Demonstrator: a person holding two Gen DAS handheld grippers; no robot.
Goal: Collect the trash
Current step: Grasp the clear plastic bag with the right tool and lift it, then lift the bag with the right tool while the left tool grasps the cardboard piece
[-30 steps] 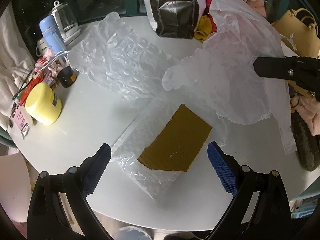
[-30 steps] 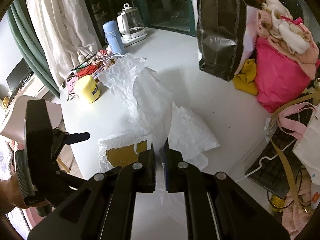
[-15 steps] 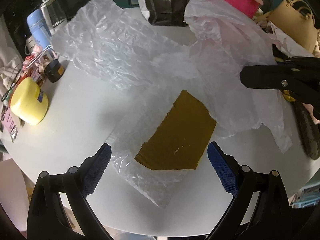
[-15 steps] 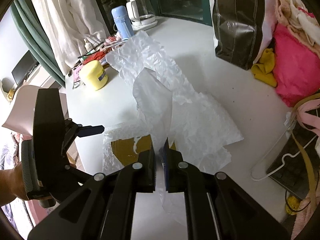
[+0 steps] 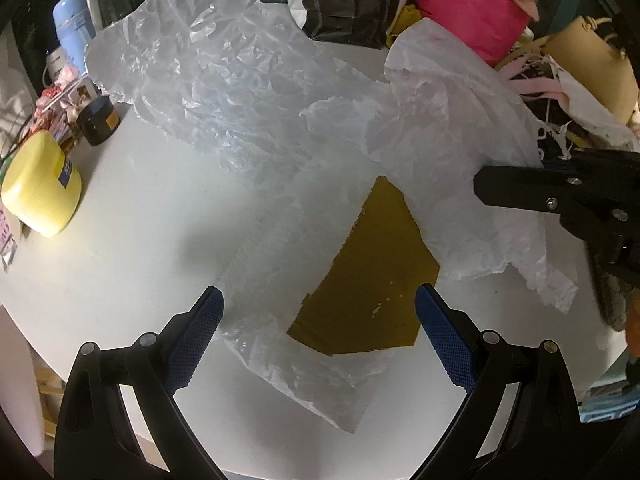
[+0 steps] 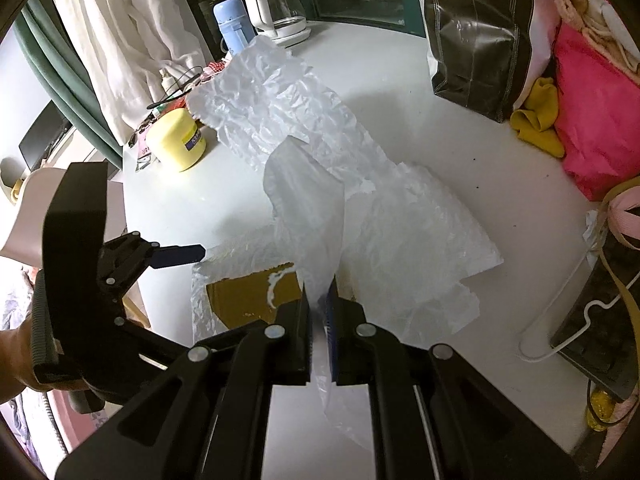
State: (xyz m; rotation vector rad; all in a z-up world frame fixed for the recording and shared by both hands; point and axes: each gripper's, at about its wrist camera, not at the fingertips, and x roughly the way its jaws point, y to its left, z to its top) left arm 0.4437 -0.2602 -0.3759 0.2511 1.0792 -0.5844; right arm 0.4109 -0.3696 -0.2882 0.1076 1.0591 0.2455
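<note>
Fingers of the right gripper point(image 6: 319, 312) pinch the white plastic bag point(image 6: 308, 216), lifting it off the cardboard piece point(image 5: 368, 280), which lies on the worktop point(image 5: 160, 216) between the left gripper's point(image 5: 318, 322) wide-spread fingers, ready for pickup.

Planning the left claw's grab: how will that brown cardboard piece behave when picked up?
The cardboard lies flat with straight edges, so probably stiff. It looks thin, likely light. It rests on crinkled plastic film, so it may slide.

Cardboard point(image 5: 368, 276) on table point(image 5: 152, 216) under plastic sheet point(image 5: 224, 72); jar point(image 5: 40, 188) at left.
</note>
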